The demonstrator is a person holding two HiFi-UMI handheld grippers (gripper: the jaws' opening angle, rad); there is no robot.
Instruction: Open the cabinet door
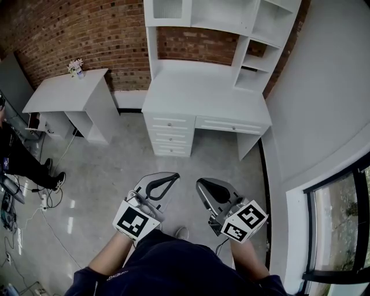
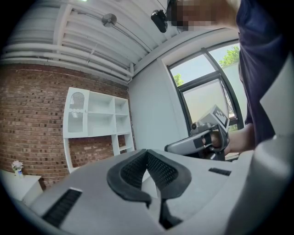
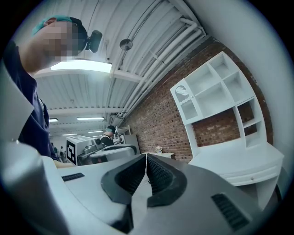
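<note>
Brick wall (image 1: 87,40) behind cabinet (image 1: 202,92); left gripper (image 1: 174,176), right gripper (image 1: 199,183) closed.

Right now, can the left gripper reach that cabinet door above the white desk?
Probably not yet: the left gripper, shut, hangs well short of the desk, whose cabinet door sits up top. Only floor lies between.

Small white desk (image 1: 63,93) against brick wall (image 1: 69,29) (flowers (image 1: 76,66) on top).

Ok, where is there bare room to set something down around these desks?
The large desk's top is bare below its shelves. The small desk is bare except the flower pot at its back corner. Crowded: cables on the floor at far left.
</note>
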